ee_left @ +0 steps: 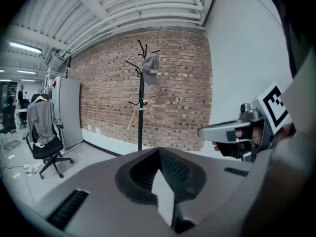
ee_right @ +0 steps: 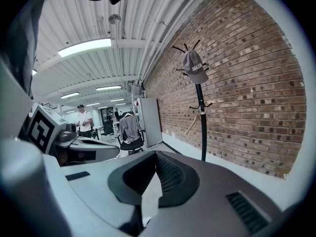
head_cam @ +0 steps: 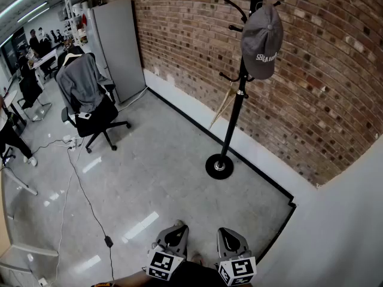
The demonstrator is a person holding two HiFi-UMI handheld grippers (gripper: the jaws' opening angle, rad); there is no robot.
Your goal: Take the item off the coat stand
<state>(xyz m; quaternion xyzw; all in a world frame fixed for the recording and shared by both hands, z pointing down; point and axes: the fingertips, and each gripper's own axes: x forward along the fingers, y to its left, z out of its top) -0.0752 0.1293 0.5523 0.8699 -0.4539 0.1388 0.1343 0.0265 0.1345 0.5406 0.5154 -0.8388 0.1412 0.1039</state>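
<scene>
- Grey baseball cap [head_cam: 262, 40] with small white lettering on the front, too small to read.
- Hung high on the coat stand [head_cam: 235, 115], on one of the upper hooks, close against the pole; crown up, peak pointing down.
- Slim black pole, upright, on a round flat base [head_cam: 219, 166]; curved hooks spread out at the top, and a second ring of shorter hooks lower on the pole, under the cap.
- Placed on the grey floor [head_cam: 167, 172], just beside the brick wall [head_cam: 335, 70].
</scene>
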